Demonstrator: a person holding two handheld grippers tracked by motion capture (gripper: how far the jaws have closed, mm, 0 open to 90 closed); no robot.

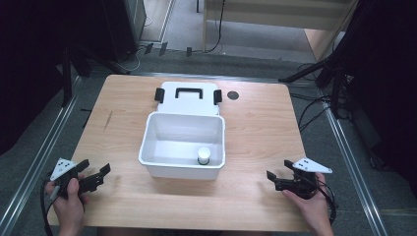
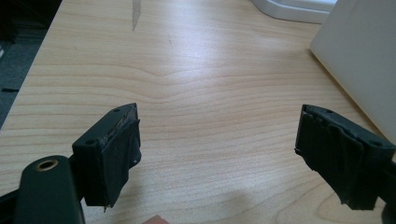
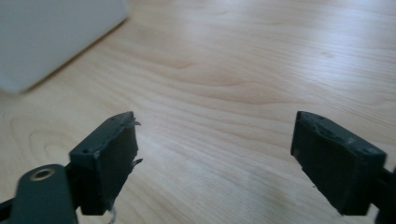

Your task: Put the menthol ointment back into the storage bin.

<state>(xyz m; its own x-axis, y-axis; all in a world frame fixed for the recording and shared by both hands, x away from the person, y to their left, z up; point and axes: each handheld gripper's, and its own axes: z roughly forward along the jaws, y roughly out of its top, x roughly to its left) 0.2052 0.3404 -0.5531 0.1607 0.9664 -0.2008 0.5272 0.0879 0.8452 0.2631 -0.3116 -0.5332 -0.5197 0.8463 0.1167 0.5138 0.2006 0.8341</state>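
Note:
A white plastic box point(image 1: 162, 160) stands open in the middle of the wooden table point(image 1: 255, 123). Its lid point(image 1: 187, 98), with a black handle and black latches, lies flat behind it. Inside, near the front wall, stands a small white jar with a dark band point(image 1: 203, 156). My left gripper point(image 1: 95, 172) rests open near the front left corner, empty, with the box wall point(image 2: 364, 60) at its right. My right gripper point(image 1: 277, 172) is open and empty at the front right; the box corner point(image 3: 51, 37) shows at its upper left.
A dark round hole point(image 1: 233, 95) sits in the table to the right of the lid. Metal rails run along both sides of the table. Black stands and cables point(image 1: 319, 103) crowd the floor at the right.

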